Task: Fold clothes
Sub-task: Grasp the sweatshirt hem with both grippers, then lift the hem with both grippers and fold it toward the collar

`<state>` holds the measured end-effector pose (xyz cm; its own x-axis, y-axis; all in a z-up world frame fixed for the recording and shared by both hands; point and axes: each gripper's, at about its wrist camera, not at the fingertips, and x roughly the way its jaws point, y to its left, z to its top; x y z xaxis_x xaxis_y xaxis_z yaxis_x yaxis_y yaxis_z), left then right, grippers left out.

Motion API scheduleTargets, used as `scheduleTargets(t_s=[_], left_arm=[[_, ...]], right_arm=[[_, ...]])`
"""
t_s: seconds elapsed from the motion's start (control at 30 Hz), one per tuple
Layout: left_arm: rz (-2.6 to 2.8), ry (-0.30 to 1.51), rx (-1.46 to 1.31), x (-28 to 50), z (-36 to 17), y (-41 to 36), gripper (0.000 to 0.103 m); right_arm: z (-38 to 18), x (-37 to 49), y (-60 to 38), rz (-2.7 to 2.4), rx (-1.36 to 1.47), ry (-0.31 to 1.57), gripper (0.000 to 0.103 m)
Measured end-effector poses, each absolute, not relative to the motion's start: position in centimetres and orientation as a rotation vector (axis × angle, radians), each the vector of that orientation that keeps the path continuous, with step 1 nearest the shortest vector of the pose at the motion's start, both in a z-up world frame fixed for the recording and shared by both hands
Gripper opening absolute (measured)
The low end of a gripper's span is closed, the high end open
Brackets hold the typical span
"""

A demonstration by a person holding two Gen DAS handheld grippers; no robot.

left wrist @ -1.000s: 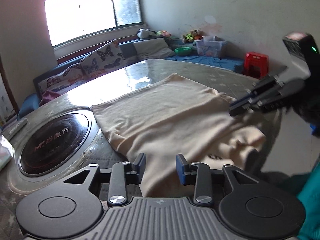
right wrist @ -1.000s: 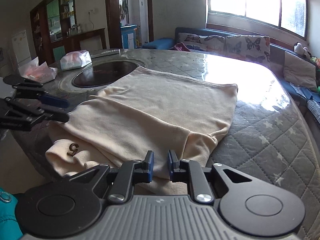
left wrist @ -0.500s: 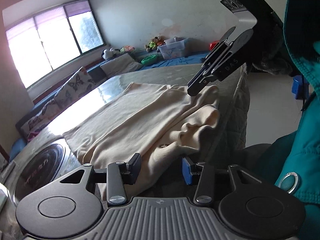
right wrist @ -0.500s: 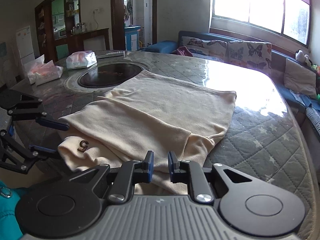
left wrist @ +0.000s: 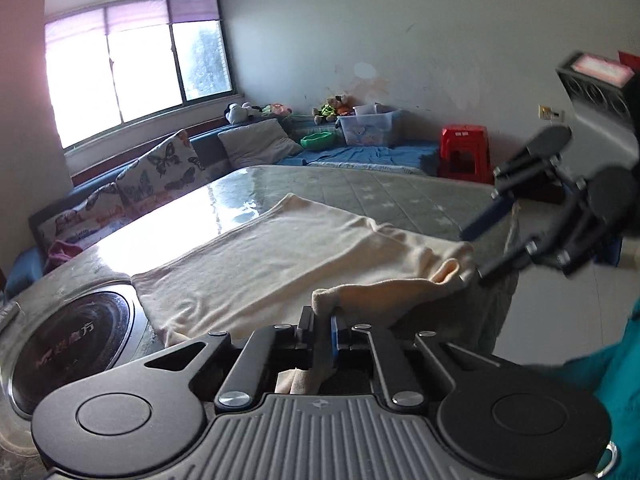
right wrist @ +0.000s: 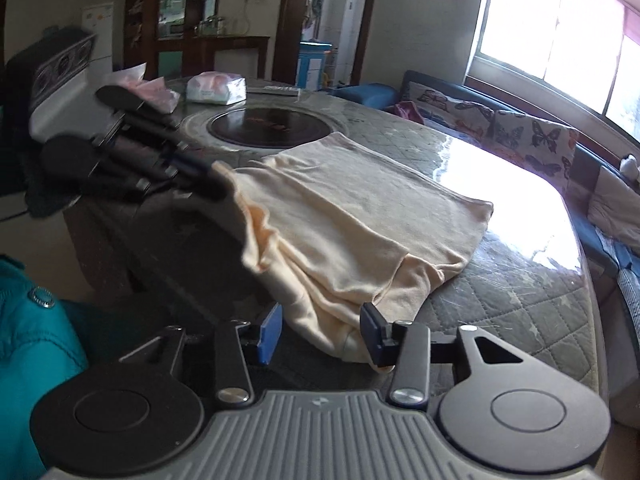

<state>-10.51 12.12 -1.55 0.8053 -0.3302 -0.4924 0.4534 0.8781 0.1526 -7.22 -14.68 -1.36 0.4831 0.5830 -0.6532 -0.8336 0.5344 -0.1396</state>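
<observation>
One round table, topped with grey quilted star-print fabric under a glossy clear sheet that glares beneath the window. Set into its centre: one black glass induction hob, circular, with a pale stone surround.

One cream garment, soft knit, lies flat over the table's near half, its lower part bunched and hanging over the edge.

Left gripper: jaws pressed together, pinching a raised fold of the garment's near edge; cloth passes between the pads and back toward the body. Right gripper: jaws spread wide, straddling the hanging bunched corner, blue pads apart from it on the left and close on the right; no grip made.

On the bench against the far wall: one clear plastic storage bin, contents indistinct; one green bowl; one red plastic stool nearby. On the table: two tissue packs.
</observation>
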Motion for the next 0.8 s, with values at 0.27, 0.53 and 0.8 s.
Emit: scheduleTargets(t_s=[0.27, 0.53, 0.8], left_arm=[[-0.433, 0.516, 0.218, -8.8, -1.6, 12.8, 0.009], [-0.448, 0.498, 0.296, -11.2, -3.0, 12.9, 0.024], [-0.421, 0.488, 0.394, -12.7, -4.7, 13.1, 0.037]], right_arm=[[-2.9, -6.6, -12.4, 0.941, -0.491, 0.528, 0.036], [-2.3, -4.0, -11.9, 0.953, -0.369, 0.589, 0.01], [-0.7, -3.1, -12.2, 0.921, -0.288, 0.566, 0.01]])
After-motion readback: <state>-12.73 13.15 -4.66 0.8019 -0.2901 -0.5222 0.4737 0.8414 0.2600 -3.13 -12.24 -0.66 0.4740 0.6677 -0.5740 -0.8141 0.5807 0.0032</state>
